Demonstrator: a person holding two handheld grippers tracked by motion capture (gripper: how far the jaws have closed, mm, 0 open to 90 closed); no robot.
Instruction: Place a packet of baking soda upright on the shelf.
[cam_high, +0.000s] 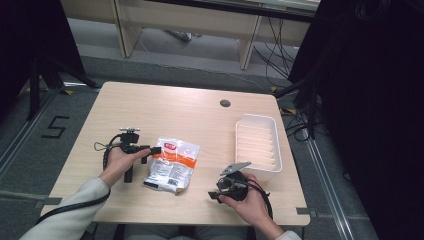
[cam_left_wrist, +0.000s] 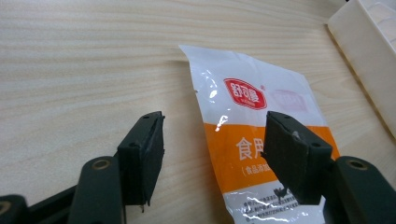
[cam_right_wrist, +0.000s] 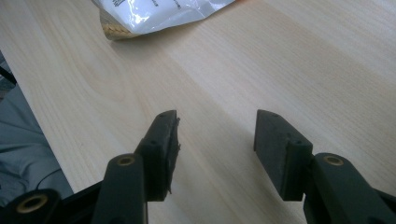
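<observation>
Left gripper view first: the left gripper (cam_left_wrist: 212, 149) has its two black jaws spread wide with nothing pinched between them, and the snack packet (cam_left_wrist: 254, 140) lies flat on the table (cam_left_wrist: 84, 70) just past the fingertips, so one pad (cam_left_wrist: 287, 154) overlaps the packet's orange band in the picture while the other pad sits over bare wood; whether that pad actually touches the film I can't tell. The packet is white on top with a red oval logo holding white Chinese characters I can't make out, then an orange band with big white characters starting 食, a smaller bracketed line under it, and fine black print on the clear shiny end closest to the jaws. Beyond the packet, off past the far fingertip, there's the corner of a white tray (cam_left_wrist: 369, 51). In the right gripper view the right gripper (cam_right_wrist: 217, 149) is also wide open and empty, jaws over plain wood, and the packet's crinkly end shows well ahead of the fingertips, white with tiny black text and a gold-looking fold. From the high view the packet sits between the two grippers, right at the left one's tips and well apart from the right one, with the ribbed white tray beyond the right hand (cam_high: 250, 197) and a small round hole (cam_high: 225, 103) in the tabletop at the far side.
</observation>
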